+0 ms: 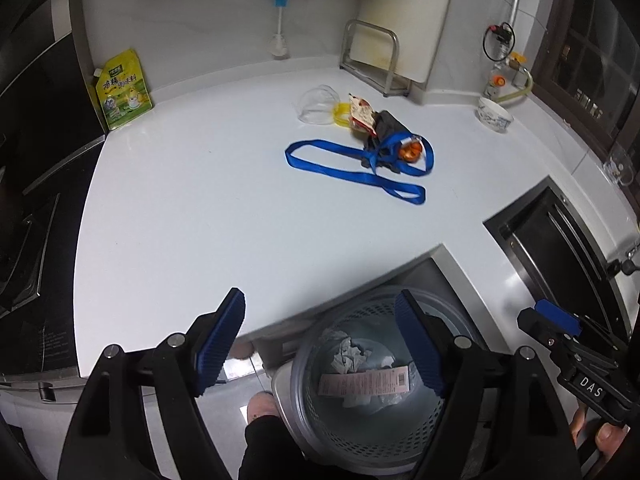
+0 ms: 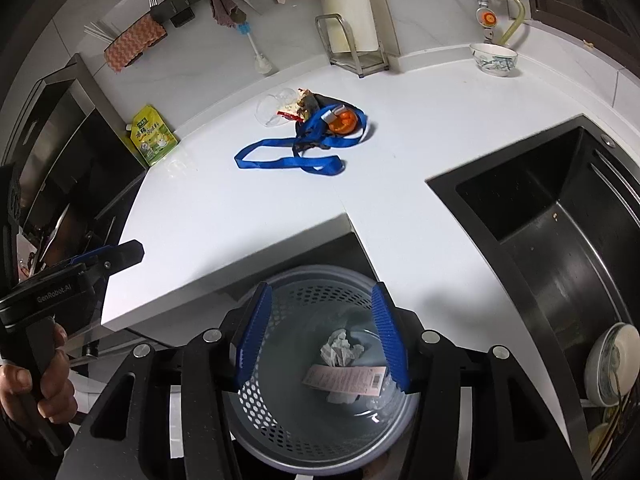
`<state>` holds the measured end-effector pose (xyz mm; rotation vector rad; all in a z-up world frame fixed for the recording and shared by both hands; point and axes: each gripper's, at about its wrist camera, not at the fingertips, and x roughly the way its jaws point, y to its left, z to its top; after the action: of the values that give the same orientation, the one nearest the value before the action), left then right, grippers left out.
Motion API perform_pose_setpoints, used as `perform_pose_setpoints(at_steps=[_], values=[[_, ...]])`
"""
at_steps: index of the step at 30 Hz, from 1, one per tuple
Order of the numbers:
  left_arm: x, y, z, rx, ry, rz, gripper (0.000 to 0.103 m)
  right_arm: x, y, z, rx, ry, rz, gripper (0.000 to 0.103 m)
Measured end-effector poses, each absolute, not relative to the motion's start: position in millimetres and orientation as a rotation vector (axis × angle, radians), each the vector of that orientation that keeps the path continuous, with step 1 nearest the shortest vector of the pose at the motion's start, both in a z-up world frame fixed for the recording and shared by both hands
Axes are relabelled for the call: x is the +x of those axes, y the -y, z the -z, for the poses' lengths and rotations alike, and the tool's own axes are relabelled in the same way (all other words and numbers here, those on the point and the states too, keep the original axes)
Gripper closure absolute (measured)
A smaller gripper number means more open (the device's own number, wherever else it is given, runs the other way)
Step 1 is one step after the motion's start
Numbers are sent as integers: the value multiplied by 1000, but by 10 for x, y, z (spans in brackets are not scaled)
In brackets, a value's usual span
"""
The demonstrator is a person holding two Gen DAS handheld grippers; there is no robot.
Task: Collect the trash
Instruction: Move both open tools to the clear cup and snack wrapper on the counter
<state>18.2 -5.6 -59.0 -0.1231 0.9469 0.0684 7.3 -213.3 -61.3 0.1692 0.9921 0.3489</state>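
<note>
Grippers: right gripper point(image 2: 322, 330) hangs spread wide and empty right over the bin point(image 2: 256, 408); left gripper point(image 1: 320, 334) is also spread wide with nothing between its pads, held above the tabletop edge and the bin's rim.
Bin: grey perforated basket on the floor in the notch of the tabletop point(image 1: 192, 200), holding crumpled white paper point(image 2: 340, 350) and a flat pink wrapper point(image 2: 344, 380).
Step in hand: judging by the empty grippers over the bin, a drop looks finished and the next pick has not begun.
Trash left: a small heap well back on the tabletop, namely a clear plastic cup point(image 1: 316, 102) on its side, a yellow ring point(image 1: 342, 114), a red and white snack wrapper point(image 1: 362, 116), a dark crumpled piece point(image 1: 386, 128), an orange object point(image 1: 412, 150) and a blue strap point(image 1: 352, 170) looped through them.
Next move: likely a reach forward to the heap; the strap tangles with the dark piece and the orange object, so lifting one may drag the others.
Writing: "DAS" on the right gripper's body in the left view; "GenRobot.AI" on the left gripper's body in the right view.
Labels: yellow-green pouch point(image 1: 122, 88) against the wall carries Chinese characters that I cannot read for sure; the pink wrapper's print and barcode are too small.
</note>
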Motion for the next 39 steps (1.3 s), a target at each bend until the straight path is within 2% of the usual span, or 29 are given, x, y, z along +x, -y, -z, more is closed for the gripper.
perform_pose_setpoints(at_steps=[9, 18, 28, 39], values=[[675, -356, 438, -100, -904, -38, 24, 488, 1890, 519, 212, -960, -273, 50], [1640, -845, 346, -45, -867, 36, 23, 1113, 1461, 453, 229, -939, -175, 49], [2669, -1065, 565, 22, -862, 135, 23, 1963, 1108, 556, 234, -939, -105, 49], [3269, -1050, 904, 62, -895, 196, 23, 2813, 914, 759, 181, -984, -114, 49]])
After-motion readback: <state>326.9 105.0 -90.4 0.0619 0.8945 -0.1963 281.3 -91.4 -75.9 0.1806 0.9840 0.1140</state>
